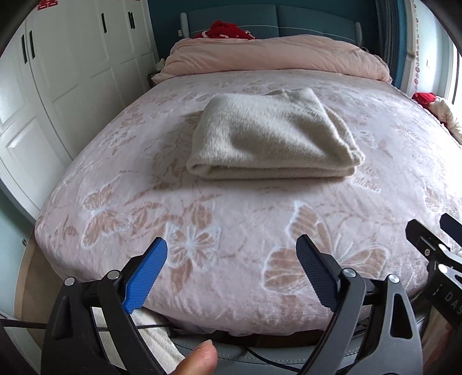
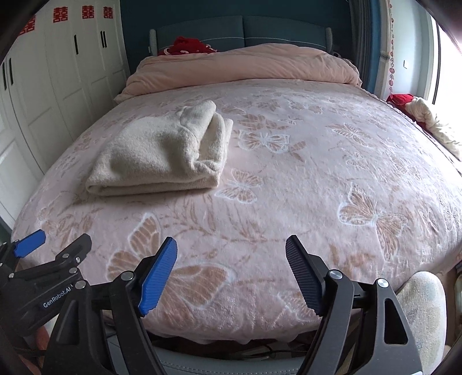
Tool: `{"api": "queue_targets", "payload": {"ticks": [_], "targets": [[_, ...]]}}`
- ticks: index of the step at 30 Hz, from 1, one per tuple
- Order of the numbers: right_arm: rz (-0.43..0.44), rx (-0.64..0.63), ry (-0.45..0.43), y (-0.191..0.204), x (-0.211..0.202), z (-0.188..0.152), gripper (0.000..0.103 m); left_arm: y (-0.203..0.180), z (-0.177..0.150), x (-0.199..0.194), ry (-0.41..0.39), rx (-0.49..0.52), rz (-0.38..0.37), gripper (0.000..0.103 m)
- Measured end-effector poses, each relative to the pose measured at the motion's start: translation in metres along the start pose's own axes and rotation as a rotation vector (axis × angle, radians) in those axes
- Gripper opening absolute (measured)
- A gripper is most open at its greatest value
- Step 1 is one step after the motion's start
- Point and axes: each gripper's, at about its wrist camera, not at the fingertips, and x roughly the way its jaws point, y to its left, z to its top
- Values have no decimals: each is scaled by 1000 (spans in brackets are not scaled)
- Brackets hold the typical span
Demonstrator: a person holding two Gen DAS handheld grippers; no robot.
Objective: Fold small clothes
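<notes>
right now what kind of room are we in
A bedroom, most likely at home: a wide bed under a pink butterfly-patterned blanket, a rolled pink quilt against the blue padded headboard, and tall white panelled wardrobe doors alongside.

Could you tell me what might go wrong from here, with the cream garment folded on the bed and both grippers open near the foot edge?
1. The cream garment is folded unevenly: a loose layer bulges at its right end, so it may spring open if nudged.
2. The plush butterfly blanket is soft, so a low approach could snag it with the garment.
3. The left gripper and right gripper sit close together; moving inward, they might collide.
</notes>
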Motion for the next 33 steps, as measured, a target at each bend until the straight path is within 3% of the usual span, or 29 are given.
{"api": "queue_targets", "payload": {"ticks": [22,33], "targets": [[-9,-41,34,17,9,-10,76,4,-9,0,-37,-18,5,84],[-6,-55,34,21,10,-11,77,6,-9,5,-8,-25,14,82]]}}
